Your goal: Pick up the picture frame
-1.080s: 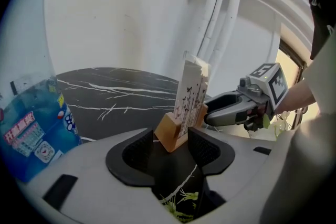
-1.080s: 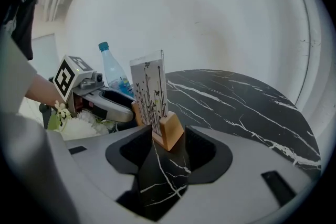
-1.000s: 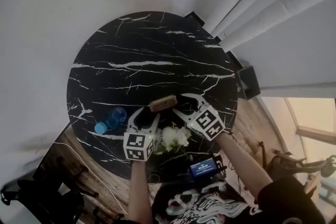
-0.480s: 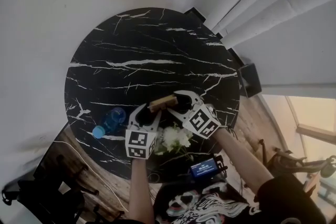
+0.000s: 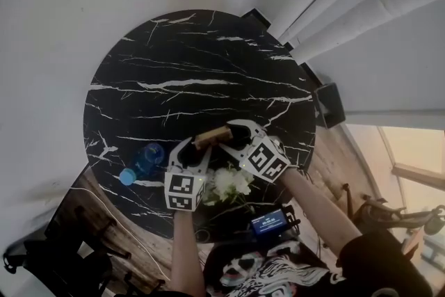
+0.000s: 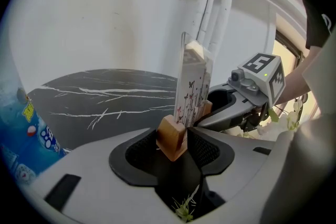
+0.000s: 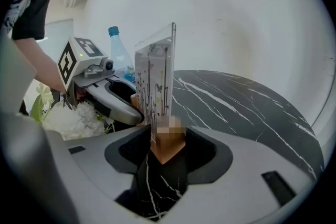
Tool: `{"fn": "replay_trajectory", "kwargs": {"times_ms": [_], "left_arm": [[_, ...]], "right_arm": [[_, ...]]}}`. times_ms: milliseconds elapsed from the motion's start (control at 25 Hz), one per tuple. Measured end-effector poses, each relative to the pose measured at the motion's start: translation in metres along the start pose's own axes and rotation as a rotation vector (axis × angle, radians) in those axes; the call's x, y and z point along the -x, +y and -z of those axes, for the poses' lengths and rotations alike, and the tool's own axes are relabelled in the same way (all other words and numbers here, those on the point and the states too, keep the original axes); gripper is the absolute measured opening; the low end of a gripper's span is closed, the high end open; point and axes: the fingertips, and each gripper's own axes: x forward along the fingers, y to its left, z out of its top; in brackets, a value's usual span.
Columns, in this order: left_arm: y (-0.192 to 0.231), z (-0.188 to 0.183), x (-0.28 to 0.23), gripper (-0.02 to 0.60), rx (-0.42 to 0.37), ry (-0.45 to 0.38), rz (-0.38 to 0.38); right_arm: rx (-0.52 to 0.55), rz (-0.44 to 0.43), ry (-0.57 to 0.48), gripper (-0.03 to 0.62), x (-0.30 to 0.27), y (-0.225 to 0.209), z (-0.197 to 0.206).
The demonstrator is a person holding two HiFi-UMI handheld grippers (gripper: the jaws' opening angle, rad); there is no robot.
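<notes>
The picture frame [image 5: 212, 136], a clear panel with printed flowers in a wooden base, stands upright on the black marble table [image 5: 195, 73] near its front edge. My left gripper [image 5: 197, 147] has its jaws closed on the left end of the wooden base [image 6: 172, 139]; the pads press on both sides. My right gripper [image 5: 233, 135] comes from the other side. Its jaws stand wide around the right end of the base [image 7: 168, 144], with a narrow gap at one pad. The panel [image 7: 155, 81] rises between the two grippers.
A blue water bottle [image 5: 142, 162] lies on the table left of my left gripper. White flowers [image 5: 229, 183] sit just behind both grippers at the table's edge. A small device with a lit screen [image 5: 270, 222] is below them. White wall surrounds the table's far side.
My right gripper has rolled a little around the frame's end. The frame and my left gripper stay where they were.
</notes>
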Motion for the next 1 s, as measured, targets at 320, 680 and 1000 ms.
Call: {"fn": "replay_trajectory", "kwargs": {"times_ms": [320,680,1000], "left_arm": [[0.001,-0.004,-0.001,0.193,0.094,0.013,0.005],[-0.012,-0.021,0.009,0.191,0.195,-0.017,0.059],[-0.02,-0.044,0.029,0.187,0.308,-0.073,0.106]], "right_arm": [[-0.023,-0.012,0.064,0.173,0.001,-0.004,-0.004],[-0.147,-0.024,0.021,0.173,0.027,-0.003,-0.014],[-0.182,-0.016,-0.065,0.173,0.053,0.002,-0.04]]}}
